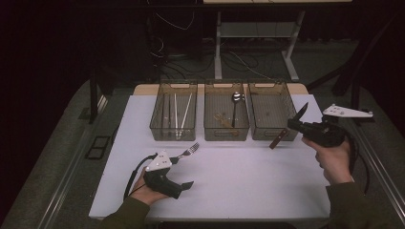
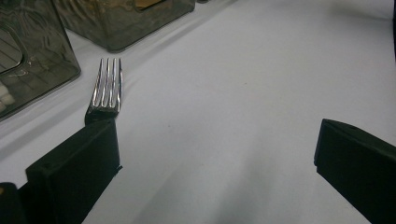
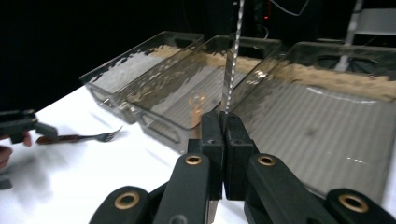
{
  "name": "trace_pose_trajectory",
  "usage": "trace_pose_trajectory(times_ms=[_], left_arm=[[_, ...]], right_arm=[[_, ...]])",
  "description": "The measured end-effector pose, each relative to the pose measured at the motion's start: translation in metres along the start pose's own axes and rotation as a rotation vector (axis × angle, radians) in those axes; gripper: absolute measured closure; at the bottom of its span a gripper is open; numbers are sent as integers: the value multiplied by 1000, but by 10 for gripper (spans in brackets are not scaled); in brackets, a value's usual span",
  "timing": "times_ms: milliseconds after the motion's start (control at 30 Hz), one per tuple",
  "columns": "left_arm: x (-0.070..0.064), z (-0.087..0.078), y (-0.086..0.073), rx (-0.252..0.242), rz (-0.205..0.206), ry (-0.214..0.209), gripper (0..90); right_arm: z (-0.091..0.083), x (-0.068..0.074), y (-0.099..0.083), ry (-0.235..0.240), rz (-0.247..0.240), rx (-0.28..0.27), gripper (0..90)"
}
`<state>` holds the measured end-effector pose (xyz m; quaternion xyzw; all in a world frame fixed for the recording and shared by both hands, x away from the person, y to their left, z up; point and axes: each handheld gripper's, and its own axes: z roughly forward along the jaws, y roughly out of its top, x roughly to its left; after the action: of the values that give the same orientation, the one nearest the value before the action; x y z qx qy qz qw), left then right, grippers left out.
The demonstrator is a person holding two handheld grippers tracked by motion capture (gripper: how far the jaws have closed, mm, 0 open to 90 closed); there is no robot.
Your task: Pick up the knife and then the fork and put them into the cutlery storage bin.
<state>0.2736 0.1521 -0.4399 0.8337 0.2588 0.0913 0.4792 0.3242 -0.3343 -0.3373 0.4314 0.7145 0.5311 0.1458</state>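
Note:
A knife [image 1: 302, 112] is held upright in my right gripper [image 1: 292, 125], blade up and brown handle [image 1: 278, 139] hanging below, just in front of the right bin [image 1: 272, 134]. In the right gripper view the jaws are shut on the serrated blade [image 3: 232, 56], gripper [image 3: 224, 121]. A metal fork [image 1: 190, 150] lies on the white table [image 1: 239, 176] at the front left. My left gripper [image 1: 183, 171] rests beside it, open. In the left gripper view the tines [image 2: 107, 86] show just beyond one jaw, gripper [image 2: 217, 140], with nothing between the jaws.
Three clear bins stand in a row at the back. The left bin [image 1: 173, 134] holds chopsticks [image 1: 175, 112], the middle bin [image 1: 226, 134] a spoon [image 1: 235, 98] and a wooden piece. The right bin's floor [image 3: 317, 126] is bare. Table legs and cables lie beyond.

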Motion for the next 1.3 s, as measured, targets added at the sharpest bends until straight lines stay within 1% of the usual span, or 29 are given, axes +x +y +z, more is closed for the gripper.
trace_pose_trajectory(times_ms=[33, 233, 333, 433, 467, 533, 633, 700, 767, 833, 867, 900, 1000, 1067, 1233, 1300], left_arm=[[0, 0, 0, 1, 0, 3, 0], [0, 0, 1, 8, -5, 11, 0], [-1, 0, 1, 6, -1, 11, 0], [-1, -1, 1, 13, 1, 13, 0], [-1, -1, 1, 14, 2, 12, 0], [-1, 0, 1, 15, 6, 12, 0], [-2, 0, 1, 15, 7, 9, 0], [-2, 0, 1, 15, 8, 8, 0], [-2, 0, 1, 18, 8, 8, 0], [-2, 0, 1, 20, 8, 9, 0], [-2, 0, 1, 21, 9, 9, 0], [-2, 0, 1, 21, 7, 9, 0], [-2, 0, 1, 20, 6, 10, 0], [-1, 0, 1, 19, 3, 14, 0], [-2, -1, 1, 18, 4, 14, 0], [-1, -1, 1, 14, 2, 16, 0]], right_arm=[[-2, -2, 3, -7, 5, -4, 894], [-12, -15, 26, -59, -2, -18, 896], [-14, -23, 37, -86, 8, -23, 896], [-13, -31, 49, -131, -9, -12, 896], [-12, -33, 53, -140, -5, -6, 896], [-9, -38, 60, -166, -17, 12, 896], [0, -46, 67, -208, -27, 56, 896], [8, -52, 68, -214, -21, 100, 896], [16, -57, 67, -235, -31, 144, 896], [25, -62, 64, -240, -18, 187, 896], [31, -65, 61, -245, -27, 216, 896], [36, -66, 60, -249, -24, 239, 896], [48, -69, 56, -238, -22, 300, 896], [57, -70, 53, -245, -37, 344, 896], [77, -71, 48, -248, -38, 386, 896], [83, -71, 47, -246, -38, 375, 895]])
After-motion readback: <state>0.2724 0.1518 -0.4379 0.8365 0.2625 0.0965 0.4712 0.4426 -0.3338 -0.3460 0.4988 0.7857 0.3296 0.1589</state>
